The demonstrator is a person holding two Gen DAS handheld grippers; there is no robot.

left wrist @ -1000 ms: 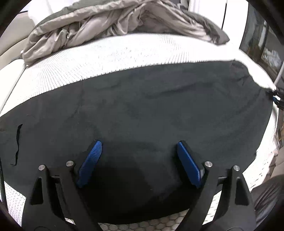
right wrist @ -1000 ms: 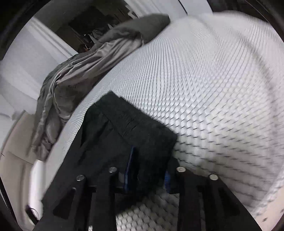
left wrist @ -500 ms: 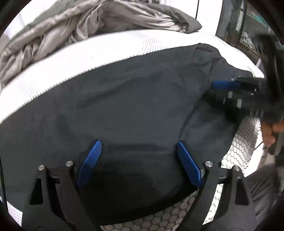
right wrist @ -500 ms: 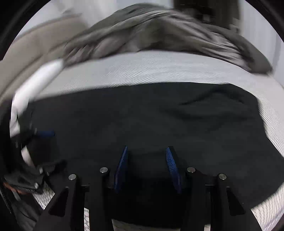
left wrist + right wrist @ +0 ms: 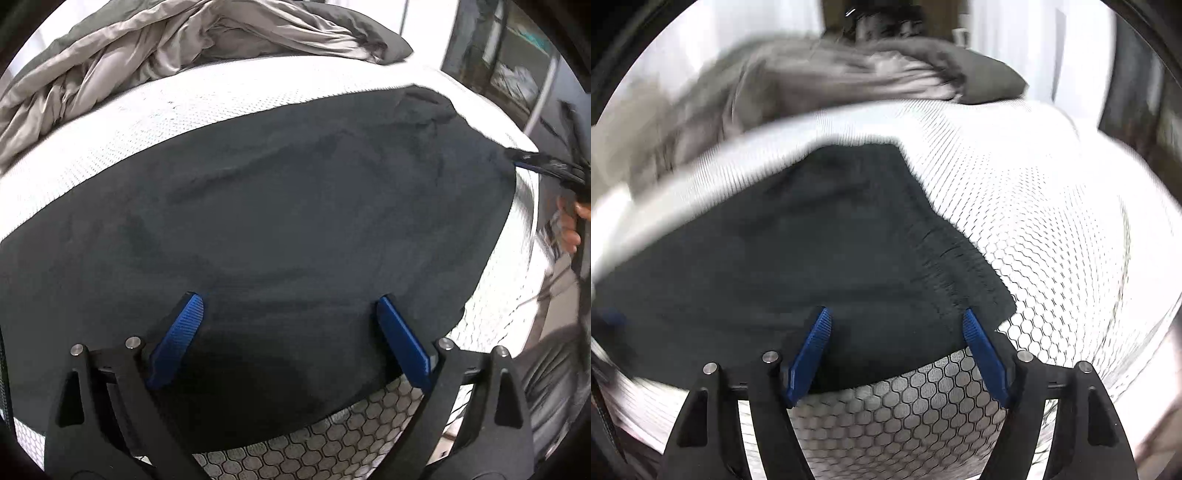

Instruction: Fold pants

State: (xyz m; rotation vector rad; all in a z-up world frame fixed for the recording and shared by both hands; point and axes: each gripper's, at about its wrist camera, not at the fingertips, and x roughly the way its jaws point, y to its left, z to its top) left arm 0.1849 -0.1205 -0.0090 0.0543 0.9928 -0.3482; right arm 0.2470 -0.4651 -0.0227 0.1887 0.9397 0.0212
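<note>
At the far left, a crumpled grey duvet [image 5: 155, 66] is heaped along the back of a white mattress [image 5: 184, 110] with a honeycomb-patterned cover. Moving right and nearer, the dark pants [image 5: 280, 206] lie spread flat across the mattress, filling most of my left wrist view.

My left gripper [image 5: 291, 339] hangs over the near edge of the pants. Its jaws have just been opening and now stand wide, the blue pads clear of the cloth and nothing pinched between them.

Further right, the gathered, ribbed waistband [image 5: 956, 266] forms the right end of the pants. My right gripper [image 5: 897, 350] sits above the near hem just beside that band. Its jaws have just been opening too, and they stand well apart with no cloth caught between the pads. In the left wrist view the tip of this gripper shows at the far right edge, with a hand [image 5: 570, 225] behind it.

The fabric looks soft, matte and light, lying limp in shallow wrinkles, so I judge it will drape and sag instead of holding any shape. I would pinch it at the edges: the waistband corner, thicker and easier to grip, with my right jaws, and the near hem further left with my left jaws.
</note>
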